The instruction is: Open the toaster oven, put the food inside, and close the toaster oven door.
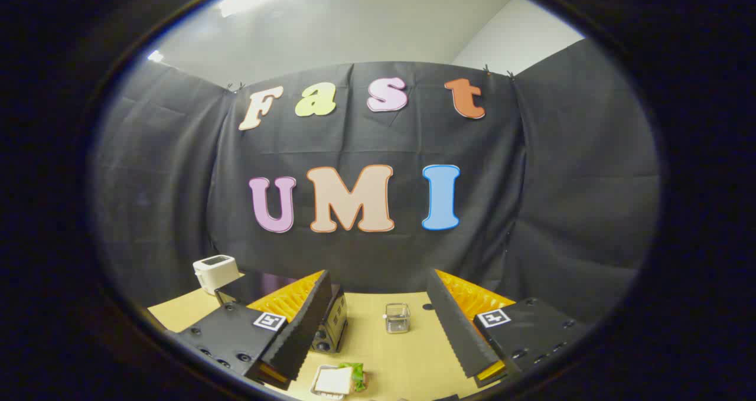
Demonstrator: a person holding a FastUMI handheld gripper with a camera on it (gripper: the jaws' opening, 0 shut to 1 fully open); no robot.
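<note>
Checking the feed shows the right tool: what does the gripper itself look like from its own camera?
The gripper has two flat fingers with sawtooth inner edges and ribbed backing. Each is mounted on a dark block with bolt holes and a small square black-and-white marker. No cables visible.

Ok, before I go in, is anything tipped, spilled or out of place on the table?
Nothing stands out. The sandwich lies on its tray between the open gripper fingers, the toaster oven stands partly hidden behind the left finger, the glass cup is upright beyond them, and the white toaster stands at the table's far corner.
</note>
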